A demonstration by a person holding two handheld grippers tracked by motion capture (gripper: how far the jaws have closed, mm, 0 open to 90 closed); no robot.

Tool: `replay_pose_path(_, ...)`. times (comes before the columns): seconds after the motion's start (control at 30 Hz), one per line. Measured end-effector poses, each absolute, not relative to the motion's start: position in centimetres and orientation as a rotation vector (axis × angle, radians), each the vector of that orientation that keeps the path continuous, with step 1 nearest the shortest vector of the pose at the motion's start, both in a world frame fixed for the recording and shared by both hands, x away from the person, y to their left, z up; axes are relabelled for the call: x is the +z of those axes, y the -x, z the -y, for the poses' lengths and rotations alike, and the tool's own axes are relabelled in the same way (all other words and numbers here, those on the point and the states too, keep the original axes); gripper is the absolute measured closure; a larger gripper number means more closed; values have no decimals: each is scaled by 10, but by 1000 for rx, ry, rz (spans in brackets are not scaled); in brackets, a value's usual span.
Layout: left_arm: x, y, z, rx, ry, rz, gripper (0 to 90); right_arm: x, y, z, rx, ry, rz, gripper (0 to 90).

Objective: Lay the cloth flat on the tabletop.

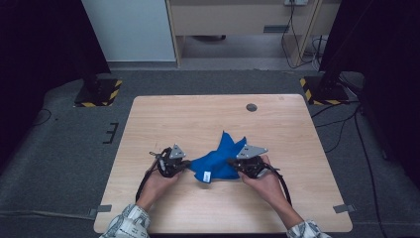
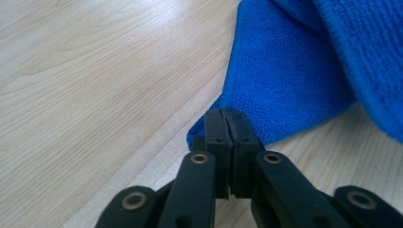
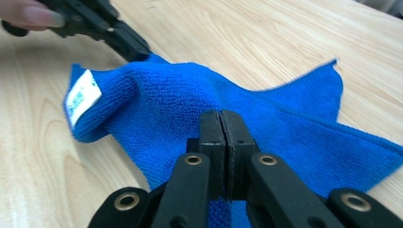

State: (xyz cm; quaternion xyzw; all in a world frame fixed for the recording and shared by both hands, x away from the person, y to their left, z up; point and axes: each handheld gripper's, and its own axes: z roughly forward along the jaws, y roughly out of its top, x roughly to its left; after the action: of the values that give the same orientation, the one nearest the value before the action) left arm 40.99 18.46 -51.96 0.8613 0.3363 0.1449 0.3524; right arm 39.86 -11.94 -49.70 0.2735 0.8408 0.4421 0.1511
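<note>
Pale wood grain runs across the table [image 1: 208, 208], which stands on grey carpet with black stands at the upper corners of the high view. Nearest the bottom edge of that frame, two forearms come in, each hand carrying one gripper. Just beyond them, at the lower middle of the table, lies one blue cloth [image 1: 220, 161], crumpled, with a single white label [image 3: 81, 95] sewn to a rolled fold. At lower left of centre, the left gripper [image 2: 225, 116] has its jaws pressed together on a thin corner of the cloth; at lower right of centre, the right gripper [image 3: 222, 118] has its jaws pinched on the cloth's near edge. Both bites look shallow, so my worry is that a quick pull apart could slip the left corner free, since little fabric sits between those pads. The right gripper may also be holding more than one layer, which would keep the cloth bunched instead of opening flat. Farther back, one dark round hole [image 1: 251, 107] marks the table top.
</note>
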Motion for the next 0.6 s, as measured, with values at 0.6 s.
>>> replay_pose_path(0.6,-500,-367,-188,357,-2121,-821,444,-494,-418,114,1392,-936,-2334,886)
